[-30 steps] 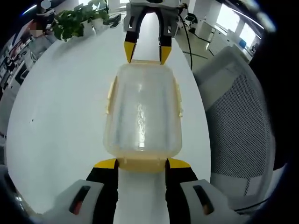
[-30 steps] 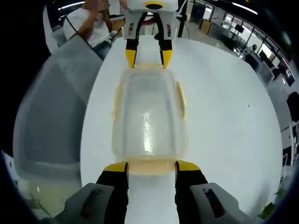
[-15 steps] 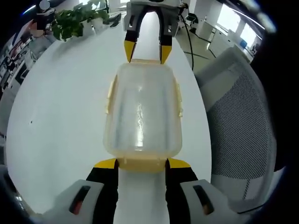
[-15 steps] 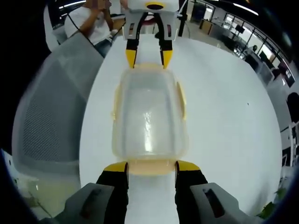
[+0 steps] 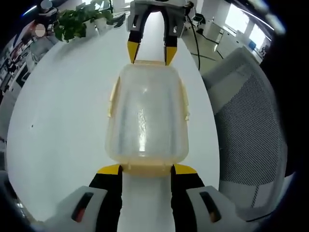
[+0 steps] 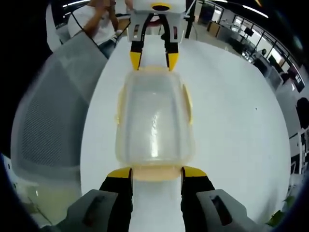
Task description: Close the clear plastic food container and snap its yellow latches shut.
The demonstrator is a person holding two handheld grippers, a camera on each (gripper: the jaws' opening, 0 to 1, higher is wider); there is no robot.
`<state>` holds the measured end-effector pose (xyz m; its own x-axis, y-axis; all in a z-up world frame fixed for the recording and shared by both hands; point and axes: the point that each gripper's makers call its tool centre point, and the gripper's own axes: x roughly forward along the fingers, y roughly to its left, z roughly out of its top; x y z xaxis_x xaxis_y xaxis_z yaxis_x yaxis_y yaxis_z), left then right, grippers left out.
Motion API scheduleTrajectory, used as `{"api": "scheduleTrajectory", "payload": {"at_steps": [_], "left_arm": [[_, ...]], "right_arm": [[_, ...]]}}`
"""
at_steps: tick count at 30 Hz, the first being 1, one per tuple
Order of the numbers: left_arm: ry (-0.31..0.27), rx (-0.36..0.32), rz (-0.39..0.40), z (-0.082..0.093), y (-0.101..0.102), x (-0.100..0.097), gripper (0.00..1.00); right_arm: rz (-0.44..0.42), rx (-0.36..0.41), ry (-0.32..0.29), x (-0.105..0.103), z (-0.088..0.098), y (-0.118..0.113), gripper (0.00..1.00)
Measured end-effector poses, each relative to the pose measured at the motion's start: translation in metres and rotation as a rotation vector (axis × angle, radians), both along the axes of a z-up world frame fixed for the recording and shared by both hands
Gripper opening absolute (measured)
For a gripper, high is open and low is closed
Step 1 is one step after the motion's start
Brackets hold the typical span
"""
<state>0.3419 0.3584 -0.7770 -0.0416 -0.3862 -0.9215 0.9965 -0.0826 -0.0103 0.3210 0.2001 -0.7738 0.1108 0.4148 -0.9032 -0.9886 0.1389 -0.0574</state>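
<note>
Nothing moved: lidded container (image 5: 146,116) between hand-held grippers.

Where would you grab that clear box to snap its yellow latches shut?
At the short ends, one gripper from each. The container is long, with a yellow latch at each end, and both the left gripper and the right gripper already straddle those.

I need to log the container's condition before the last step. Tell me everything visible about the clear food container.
The clear food container is a rounded rectangular box of frosted, see-through plastic with its lid on, lying flat on the white table. Yellow latches run along its long sides and a yellow flap marks each short end. The left gripper and the right gripper meet it at opposite ends, open, fingers astride the end latches.
</note>
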Motion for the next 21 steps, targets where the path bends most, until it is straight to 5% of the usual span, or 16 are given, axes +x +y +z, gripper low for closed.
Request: {"api": "scheduleTrajectory", "payload": {"at_steps": [21], "left_arm": [[0.001,-0.011,-0.003,0.0020,-0.0004,0.0029,0.39]], "right_arm": [[-0.002,0.001,-0.001,0.0023,0.0019,-0.0007,0.39]]}}
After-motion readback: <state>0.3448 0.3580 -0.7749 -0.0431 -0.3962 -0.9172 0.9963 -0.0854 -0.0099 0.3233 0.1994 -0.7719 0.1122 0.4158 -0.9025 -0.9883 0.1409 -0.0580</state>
